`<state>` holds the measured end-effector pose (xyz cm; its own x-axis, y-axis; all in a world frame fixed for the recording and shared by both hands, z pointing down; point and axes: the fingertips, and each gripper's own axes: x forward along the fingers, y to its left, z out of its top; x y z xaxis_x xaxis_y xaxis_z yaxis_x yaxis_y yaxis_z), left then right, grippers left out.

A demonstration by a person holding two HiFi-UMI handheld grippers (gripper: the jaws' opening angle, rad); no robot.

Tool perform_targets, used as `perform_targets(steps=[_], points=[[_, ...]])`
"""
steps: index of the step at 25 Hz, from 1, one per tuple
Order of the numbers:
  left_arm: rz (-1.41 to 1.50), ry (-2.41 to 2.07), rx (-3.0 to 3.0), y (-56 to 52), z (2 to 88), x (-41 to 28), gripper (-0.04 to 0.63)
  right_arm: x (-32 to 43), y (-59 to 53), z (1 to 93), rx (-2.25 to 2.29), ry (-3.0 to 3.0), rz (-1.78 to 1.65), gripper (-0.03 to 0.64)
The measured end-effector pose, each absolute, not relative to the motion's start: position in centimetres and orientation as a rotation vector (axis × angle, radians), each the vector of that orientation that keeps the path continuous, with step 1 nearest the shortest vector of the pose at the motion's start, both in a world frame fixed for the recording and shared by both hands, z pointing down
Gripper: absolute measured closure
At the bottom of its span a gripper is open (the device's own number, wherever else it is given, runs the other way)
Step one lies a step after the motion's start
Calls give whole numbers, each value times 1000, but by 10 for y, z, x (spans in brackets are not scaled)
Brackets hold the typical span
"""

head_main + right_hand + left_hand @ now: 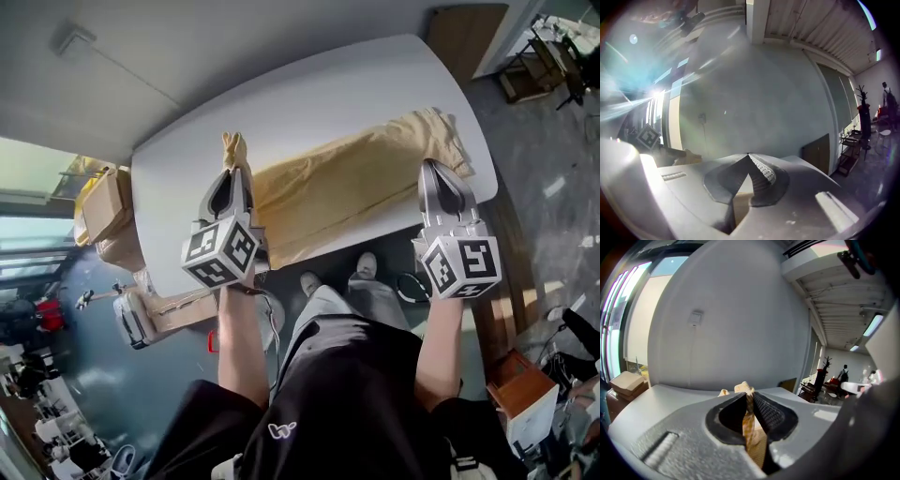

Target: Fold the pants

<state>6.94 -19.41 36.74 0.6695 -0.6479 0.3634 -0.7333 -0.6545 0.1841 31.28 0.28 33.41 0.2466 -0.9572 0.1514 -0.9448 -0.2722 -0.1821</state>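
Pants (347,183) of tan cloth lie stretched left to right across the white table (309,94), legs toward the left and waist toward the right. They look light and limp, so they will sag between holds and are best taken by their firmer edges, the hem at one end and the waistband at the other. The left gripper (233,172) has its jaws nearly together on the leg end, whose tip pokes up past them, lifted off the table. The right gripper (432,165) is closed to its tips over the waist end. Tan shows in the slot behind them, which I read as a pinch. Both forearms reach out from the body, well apart, with the grippers pointing toward the far side and slightly downward.
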Motion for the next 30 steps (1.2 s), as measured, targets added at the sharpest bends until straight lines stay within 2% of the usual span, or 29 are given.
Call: perform_targets(steps=[10, 17, 25, 26, 28, 30], points=[[523, -726, 2617, -132, 439, 208, 543, 365, 57, 350, -2561, 1675, -414, 612], [741, -601, 2642, -85, 523, 264, 543, 384, 89, 395, -2639, 1638, -551, 612], [935, -539, 2610, -47, 585, 293, 534, 406, 98, 414, -2639, 1650, -617, 612], [924, -505, 2598, -41, 589, 298, 511, 409, 97, 415, -2634, 1658, -622, 612], [875, -423, 2572, -32, 593, 304, 406, 410, 92, 419, -2623, 1674, -631, 612], [839, -376, 2564, -30, 595, 305, 368, 407, 84, 423, -2607, 1692, -646, 612]])
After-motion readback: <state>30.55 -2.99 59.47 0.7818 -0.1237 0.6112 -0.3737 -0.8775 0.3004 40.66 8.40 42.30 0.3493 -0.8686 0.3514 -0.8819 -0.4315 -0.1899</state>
